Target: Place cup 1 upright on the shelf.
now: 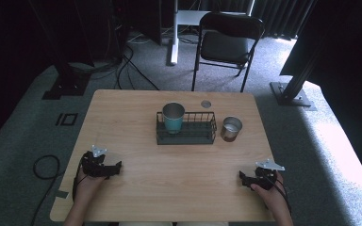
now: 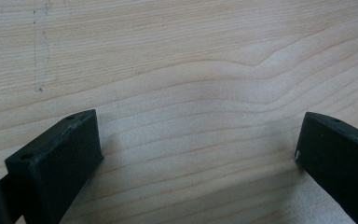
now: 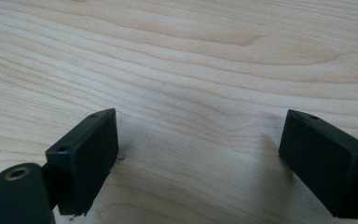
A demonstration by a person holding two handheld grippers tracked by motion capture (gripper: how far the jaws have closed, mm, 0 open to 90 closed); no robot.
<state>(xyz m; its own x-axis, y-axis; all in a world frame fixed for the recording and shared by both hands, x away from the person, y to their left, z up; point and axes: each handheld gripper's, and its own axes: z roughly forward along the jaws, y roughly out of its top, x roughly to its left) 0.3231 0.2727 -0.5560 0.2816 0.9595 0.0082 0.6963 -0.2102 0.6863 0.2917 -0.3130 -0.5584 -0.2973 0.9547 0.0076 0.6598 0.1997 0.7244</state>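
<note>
- High view: my left gripper and right gripper rest low, jaws spread wide, empty.
- Gripper views: bare table between jaws; I see cup, basket, tin from above.

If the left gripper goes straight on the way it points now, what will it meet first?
Most likely the wooden table itself: the left gripper, jaws open, looks down at bare wood close in front of it. Nothing lies between the jaws.

High view dim, soft, low detail; daylight enters from right, bright patch on carpet right of table, far-left background near black. Gripper views evenly lit, wood grain sharp, near black jaws slightly blurred, casting faint soft shadows on tabletop.
</note>
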